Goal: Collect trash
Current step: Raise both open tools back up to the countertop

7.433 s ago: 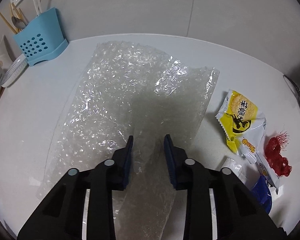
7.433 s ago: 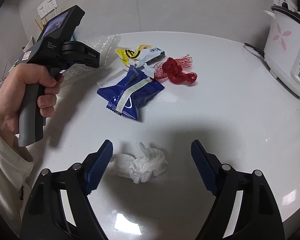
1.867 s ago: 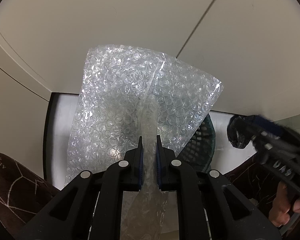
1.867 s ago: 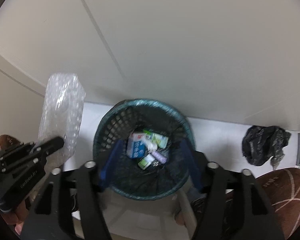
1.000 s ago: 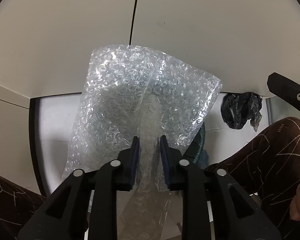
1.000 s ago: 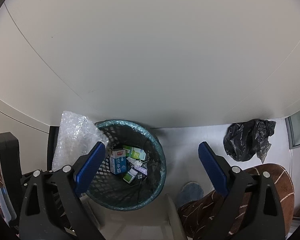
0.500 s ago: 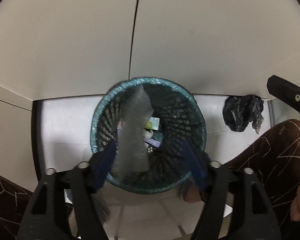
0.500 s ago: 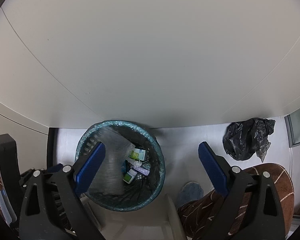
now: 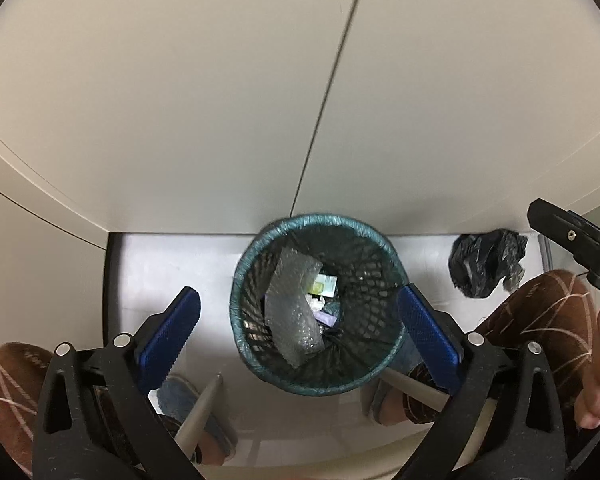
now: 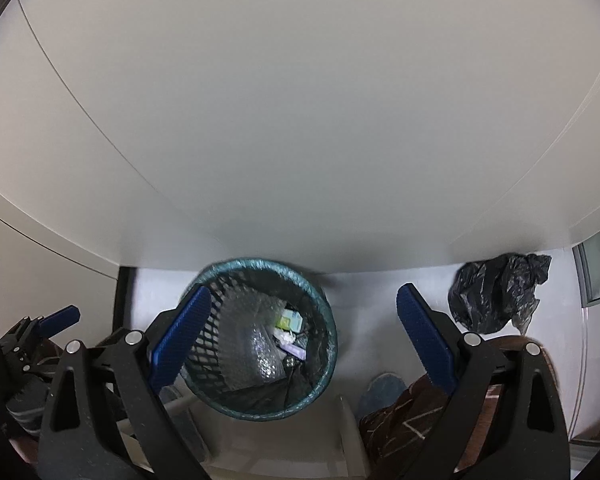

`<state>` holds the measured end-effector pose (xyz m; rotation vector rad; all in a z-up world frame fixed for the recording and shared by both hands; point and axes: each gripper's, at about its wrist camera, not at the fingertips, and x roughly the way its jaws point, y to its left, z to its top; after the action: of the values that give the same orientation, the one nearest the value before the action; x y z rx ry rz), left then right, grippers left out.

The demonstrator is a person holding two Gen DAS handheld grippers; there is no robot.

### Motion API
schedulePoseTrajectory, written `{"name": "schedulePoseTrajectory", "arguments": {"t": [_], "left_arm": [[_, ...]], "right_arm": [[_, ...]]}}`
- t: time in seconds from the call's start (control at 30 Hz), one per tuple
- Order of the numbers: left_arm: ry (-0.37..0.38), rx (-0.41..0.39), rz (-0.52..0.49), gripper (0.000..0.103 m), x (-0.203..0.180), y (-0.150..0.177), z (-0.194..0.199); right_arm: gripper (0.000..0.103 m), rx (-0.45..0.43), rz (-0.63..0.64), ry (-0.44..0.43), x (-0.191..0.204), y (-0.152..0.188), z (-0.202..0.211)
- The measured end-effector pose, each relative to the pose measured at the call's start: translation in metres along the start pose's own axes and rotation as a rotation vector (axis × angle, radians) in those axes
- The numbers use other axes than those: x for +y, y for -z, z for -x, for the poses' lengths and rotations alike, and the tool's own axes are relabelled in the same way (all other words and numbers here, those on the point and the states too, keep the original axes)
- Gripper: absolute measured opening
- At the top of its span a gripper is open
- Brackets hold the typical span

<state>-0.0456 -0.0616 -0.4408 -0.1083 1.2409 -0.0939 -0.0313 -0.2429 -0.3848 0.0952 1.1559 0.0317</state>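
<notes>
A teal mesh waste basket stands on the pale floor below a white wall. The sheet of bubble wrap lies folded inside it, on top of small cartons and wrappers. My left gripper is open and empty above the basket, fingers either side of it. In the right wrist view the basket sits lower left with the bubble wrap inside. My right gripper is open and empty, to the right of the basket's middle.
A crumpled black plastic bag lies on the floor right of the basket, also in the right wrist view. The person's legs in brown patterned trousers and slippers flank the basket. Grey chair or table legs cross below.
The left gripper opened wide and let go of the bubble wrap, which dropped and has settled inside the basket. The right gripper has shifted a little to the left, still open.
</notes>
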Motion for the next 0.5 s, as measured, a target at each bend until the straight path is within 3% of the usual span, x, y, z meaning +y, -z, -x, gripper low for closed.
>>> {"name": "schedulePoseTrajectory", "arguments": {"t": [0.5], "left_arm": [[0.007, -0.192, -0.024, 0.097, -0.004, -0.025, 0.149]], "right_arm": [[0.09, -0.191, 0.074, -0.021, 0.017, -0.038, 0.126]]}}
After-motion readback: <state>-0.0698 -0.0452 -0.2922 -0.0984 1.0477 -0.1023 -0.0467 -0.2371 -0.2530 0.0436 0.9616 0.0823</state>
